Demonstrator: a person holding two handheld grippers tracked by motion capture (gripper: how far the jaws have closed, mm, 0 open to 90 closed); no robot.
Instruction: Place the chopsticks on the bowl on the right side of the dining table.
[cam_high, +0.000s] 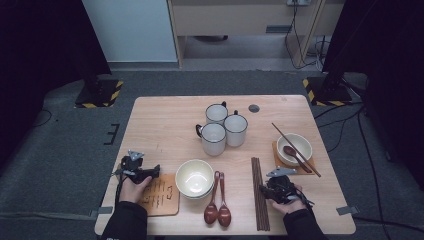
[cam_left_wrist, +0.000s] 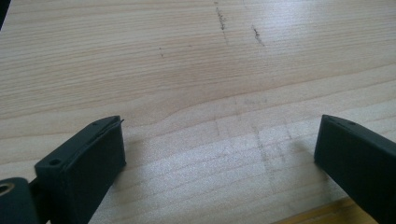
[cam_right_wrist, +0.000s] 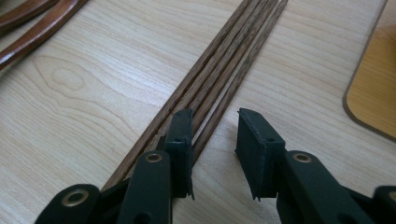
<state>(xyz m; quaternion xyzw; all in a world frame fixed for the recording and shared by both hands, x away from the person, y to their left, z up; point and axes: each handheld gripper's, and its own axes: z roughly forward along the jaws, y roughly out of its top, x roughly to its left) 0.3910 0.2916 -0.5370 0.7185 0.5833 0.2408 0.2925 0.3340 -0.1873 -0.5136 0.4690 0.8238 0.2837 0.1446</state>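
Several dark wooden chopsticks (cam_high: 259, 192) lie side by side on the table, running front to back. My right gripper (cam_high: 263, 190) is low over their near part. In the right gripper view the chopsticks (cam_right_wrist: 233, 56) run up and away, and the right gripper (cam_right_wrist: 215, 135) has its jaws a little apart. One jaw rests over the bundle and the outermost stick lies in the gap, with no pad pressing on it. My left gripper (cam_high: 156, 171) rests at the front left, and in its own view the left gripper (cam_left_wrist: 219, 144) stands wide open over bare tabletop.
Stacked cream bowls (cam_high: 194, 177) and two brown spoons (cam_high: 217, 200) lie between the hands. A wooden mat (cam_high: 161, 196) is beside the left hand. Three mugs (cam_high: 222, 127) stand mid-table. A bowl (cam_high: 295, 147) with a spoon and chopsticks sits on a coaster (cam_right_wrist: 373, 88) at right.
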